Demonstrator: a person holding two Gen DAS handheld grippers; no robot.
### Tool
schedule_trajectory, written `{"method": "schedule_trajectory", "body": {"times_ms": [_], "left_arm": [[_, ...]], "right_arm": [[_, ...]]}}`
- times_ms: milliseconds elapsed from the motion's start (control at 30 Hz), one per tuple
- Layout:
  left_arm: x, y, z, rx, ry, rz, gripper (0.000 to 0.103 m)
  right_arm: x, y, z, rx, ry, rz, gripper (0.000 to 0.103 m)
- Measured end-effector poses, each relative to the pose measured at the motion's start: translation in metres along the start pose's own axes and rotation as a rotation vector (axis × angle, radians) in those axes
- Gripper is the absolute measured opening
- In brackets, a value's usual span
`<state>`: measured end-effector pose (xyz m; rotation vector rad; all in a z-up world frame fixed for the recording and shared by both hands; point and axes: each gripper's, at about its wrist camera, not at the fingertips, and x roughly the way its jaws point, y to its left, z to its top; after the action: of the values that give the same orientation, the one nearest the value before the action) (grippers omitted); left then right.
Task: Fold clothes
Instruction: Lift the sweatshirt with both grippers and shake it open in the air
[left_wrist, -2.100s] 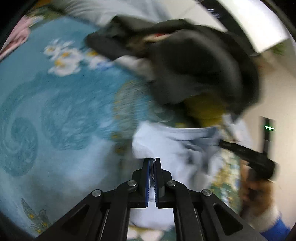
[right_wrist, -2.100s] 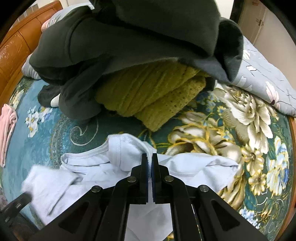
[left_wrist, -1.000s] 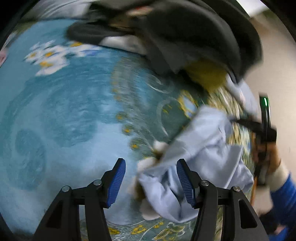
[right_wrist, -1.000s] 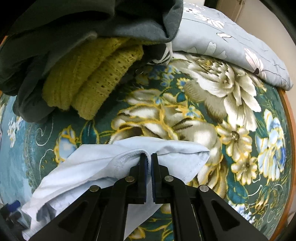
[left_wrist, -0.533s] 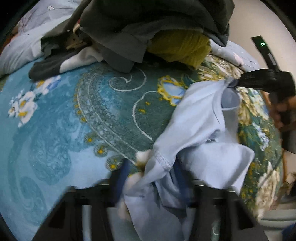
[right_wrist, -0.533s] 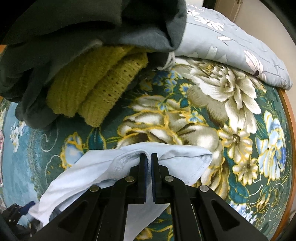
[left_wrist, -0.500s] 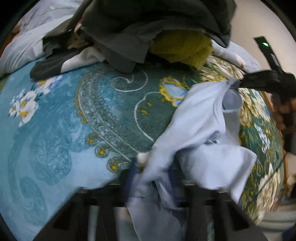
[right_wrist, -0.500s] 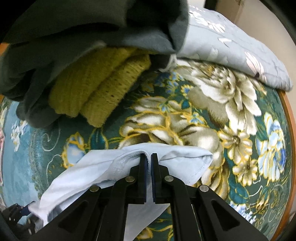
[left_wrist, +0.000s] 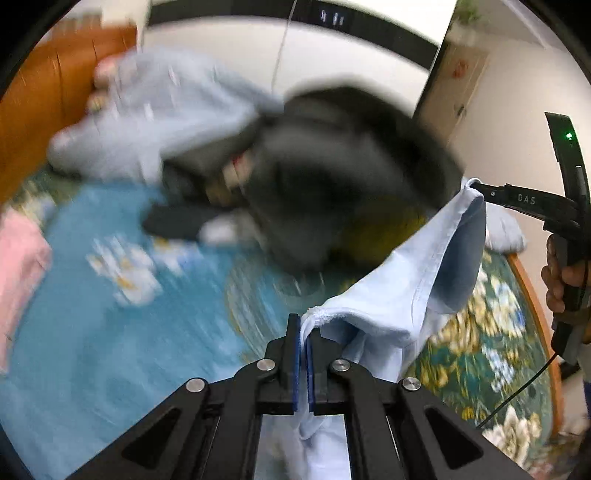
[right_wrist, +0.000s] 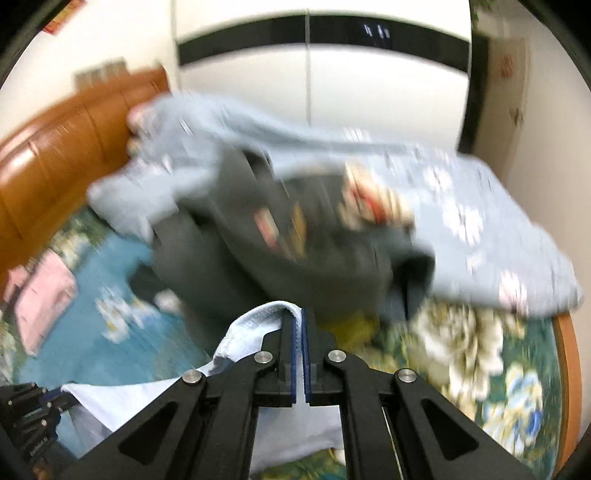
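Now we lift the pale blue shirt (left_wrist: 413, 295) off the bed (left_wrist: 110, 314).
Left gripper (left_wrist: 303, 365) and right gripper (right_wrist: 298, 354) each pinch a hem; a hard tug could slip it free.

Both cameras sit just behind their own fingers, which fill the lower centre of each frame, and look forward and slightly down across the bed (left_wrist: 110, 350) toward the wooden headboard (right_wrist: 66, 155) at upper left. Both views share the dark clothes pile (left_wrist: 332, 184) mid-frame. The left view catches the right gripper (left_wrist: 480, 190) at right; the right view catches the left gripper (right_wrist: 64, 400) at lower left.
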<state>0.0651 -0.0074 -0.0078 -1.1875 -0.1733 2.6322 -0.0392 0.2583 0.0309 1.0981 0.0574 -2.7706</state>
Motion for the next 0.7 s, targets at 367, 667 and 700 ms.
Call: {"method": "schedule_trajectory", "body": {"times_ms": [367, 667, 700], "left_arm": [[-0.197, 0.024, 0.069, 0.045, -0.455, 0.186, 0.003], [-0.244, 0.02, 0.033, 0.058, -0.516, 0.234, 0.003], [-0.252, 0.011, 0.027, 0.074, -0.529, 0.244, 0.003]], "right_arm": [[-0.173, 0.044, 0.076, -0.028, -0.466, 0.202, 0.002], [-0.22, 0.052, 0.048, -0.047, -0.483, 0.234, 0.002], [-0.232, 0.051, 0.045, -0.043, -0.491, 0.25, 0.002]]}}
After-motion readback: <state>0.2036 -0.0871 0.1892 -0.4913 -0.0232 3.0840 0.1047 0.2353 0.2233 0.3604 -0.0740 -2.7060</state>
